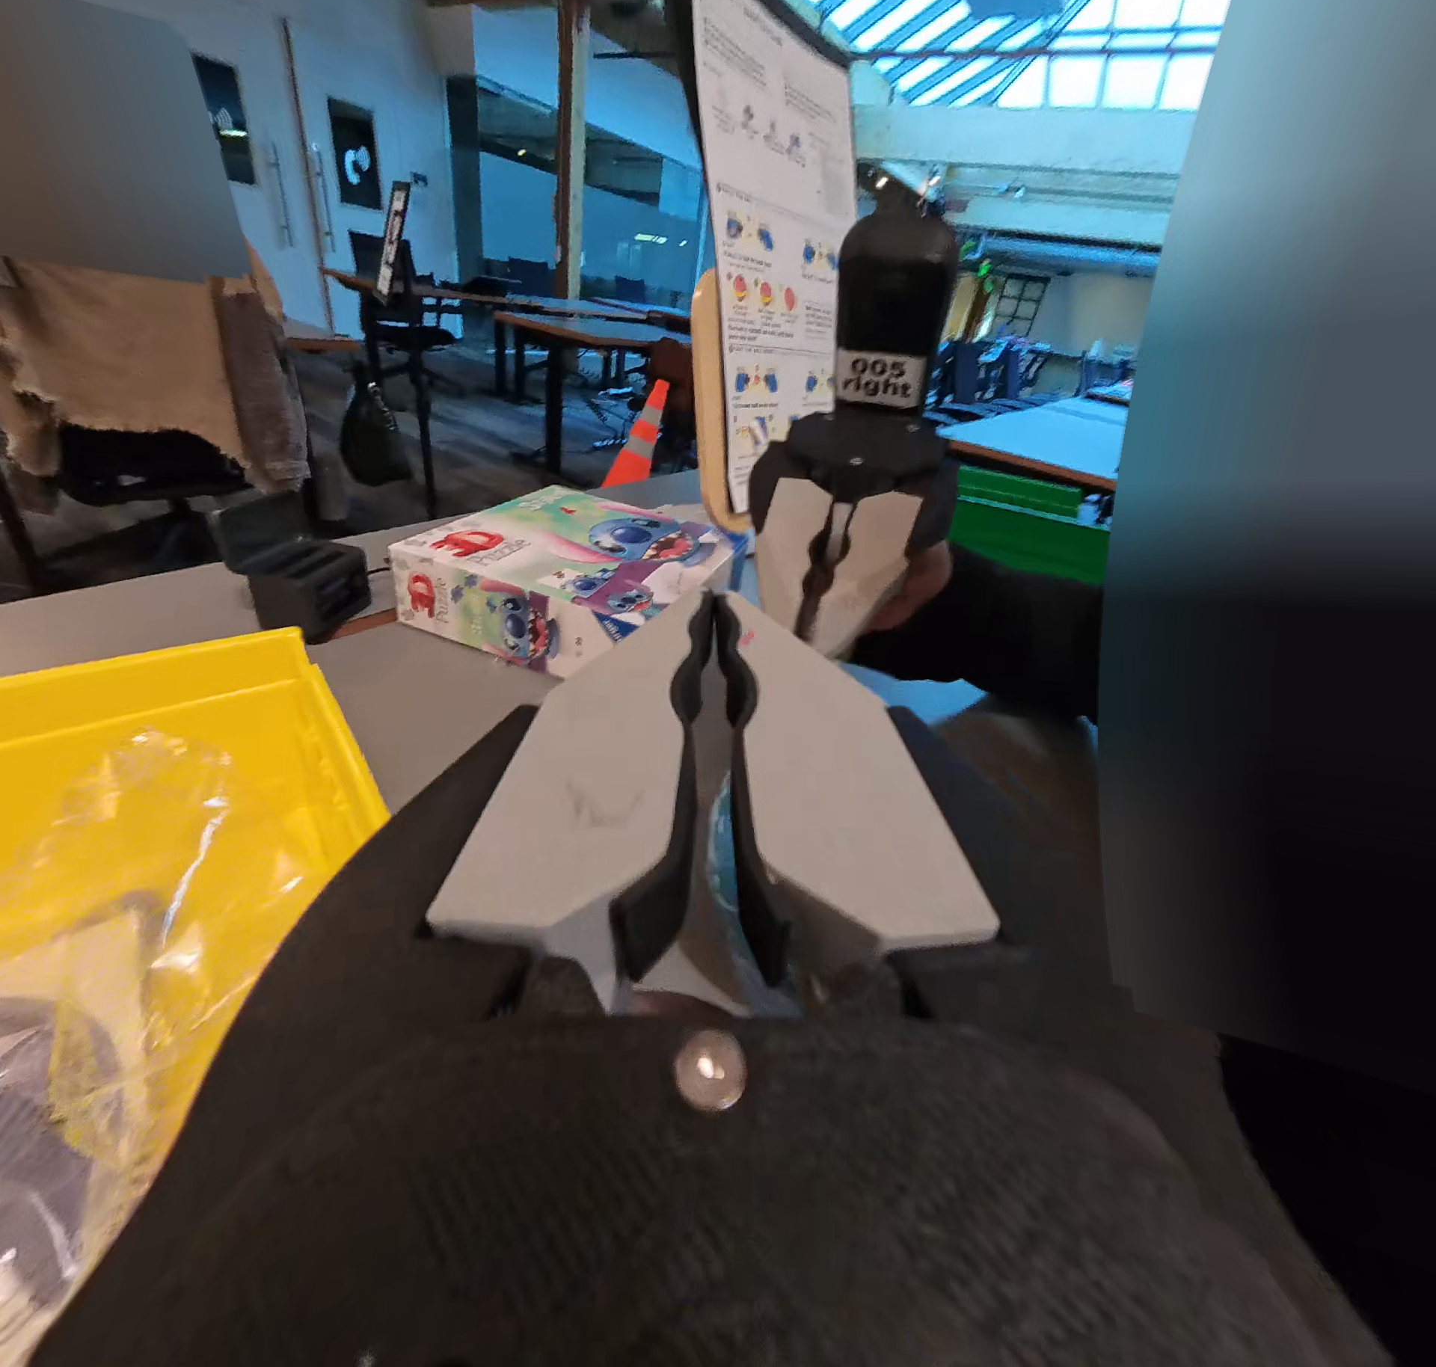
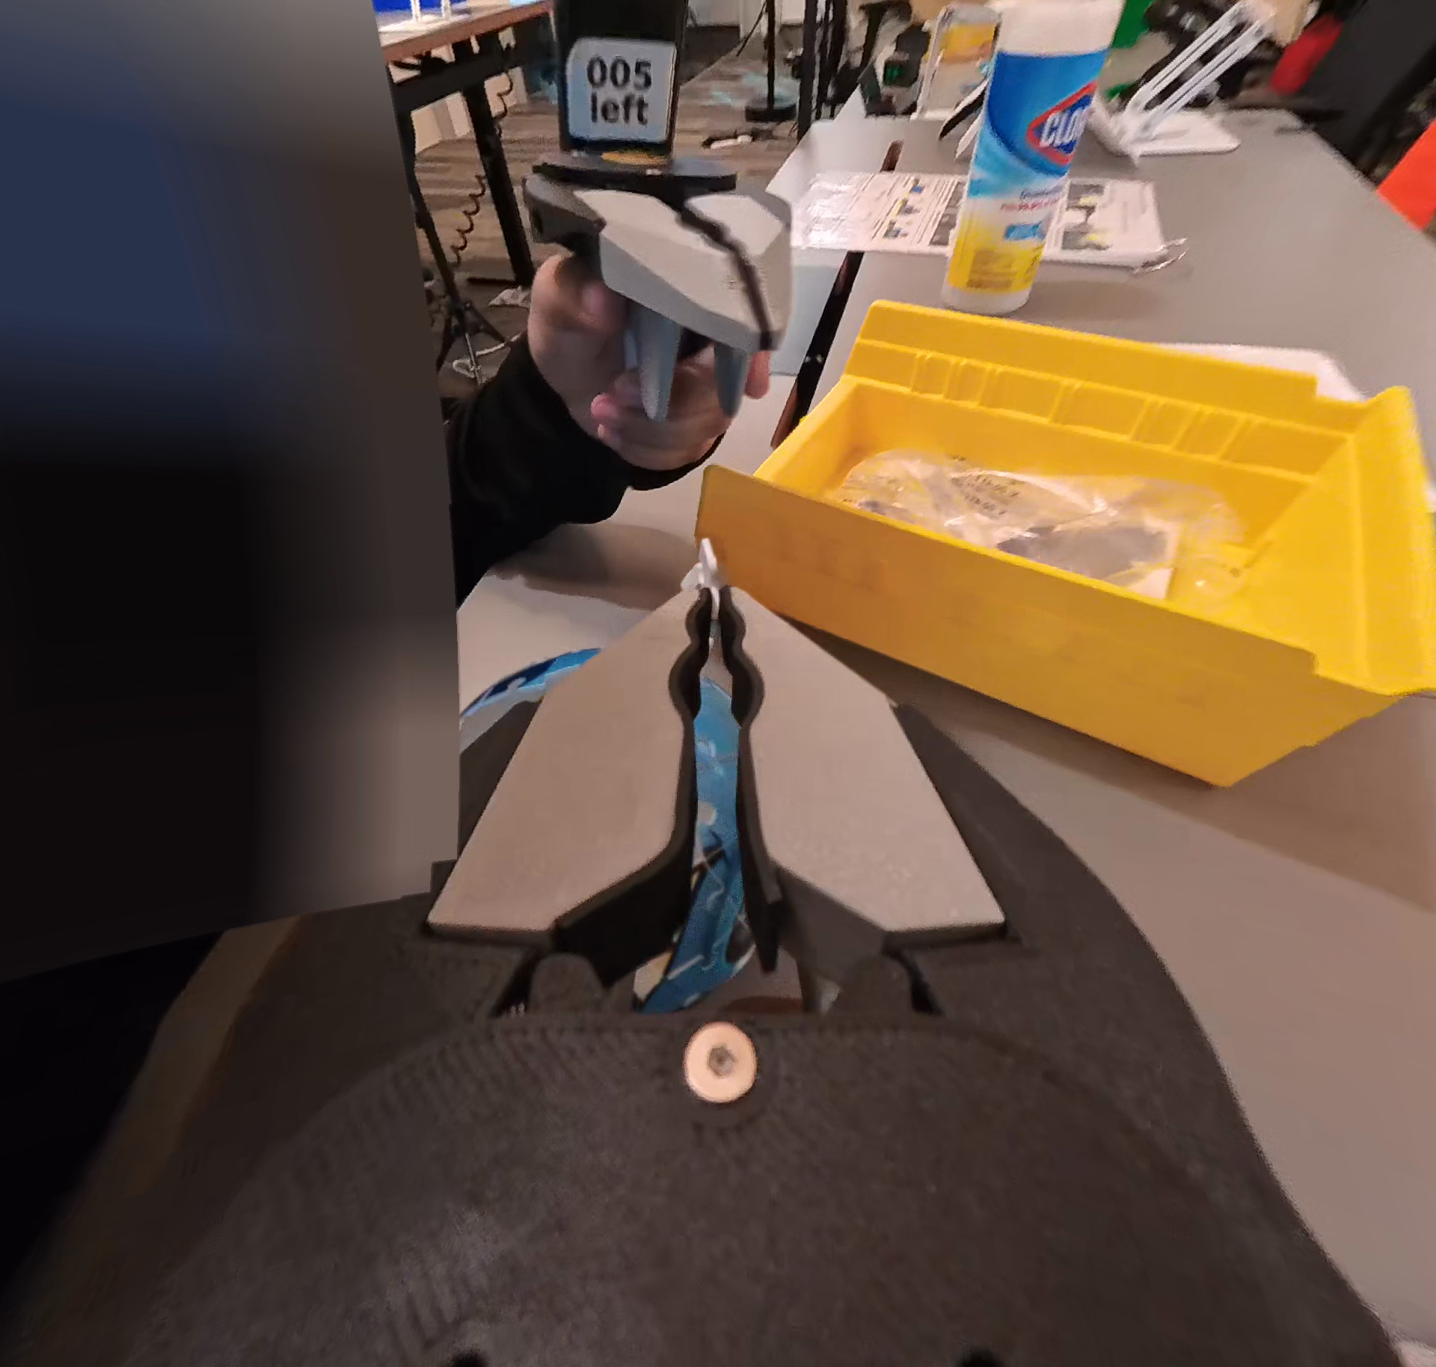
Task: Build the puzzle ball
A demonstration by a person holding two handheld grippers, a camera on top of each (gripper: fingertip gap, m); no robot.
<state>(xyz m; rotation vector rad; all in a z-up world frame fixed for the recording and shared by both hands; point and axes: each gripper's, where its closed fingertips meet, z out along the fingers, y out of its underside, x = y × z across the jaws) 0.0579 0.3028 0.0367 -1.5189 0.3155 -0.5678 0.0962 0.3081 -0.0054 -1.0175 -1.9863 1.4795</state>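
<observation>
The partly built puzzle ball (image 2: pixel 711 817) shows only in slivers: a blue printed curve seen through the slot between the right gripper's fingers, with another blue arc (image 2: pixel 528 681) peeking out on the grey table (image 2: pixel 1165 902) just left of them; it seems to lie on the table right under that gripper, near the front wall of the yellow bin (image 2: pixel 1010 630); how much of it is assembled I cannot tell. The right gripper (image 2: pixel 711 603) is clenched, and a small white bit (image 2: pixel 703 564), perhaps a puzzle piece or its tab, sticks out at the tips, so it looks pinched there, though blur leaves that unsure. The left gripper (image 1: pixel 715 607) is also closed, tip to tip, with nothing visibly held; a bluish curve glimpsed in the gap below it may be the ball again. Judging by its look, the ball is a thin, light plastic shell, smooth and apt to roll or slip, and its joints would likely pop under a hard squeeze; better to steady it at an open rim edge and press pieces in gently. Beyond it, the bin holds a clear plastic bag (image 2: pixel 1049 506) with dark pieces inside; the puzzle box (image 1: pixel 559 576) lies farther along the table; an instruction sheet (image 1: pixel 769 203) stands upright behind; a wipes canister (image 2: pixel 1010 164) stands past the bin.
</observation>
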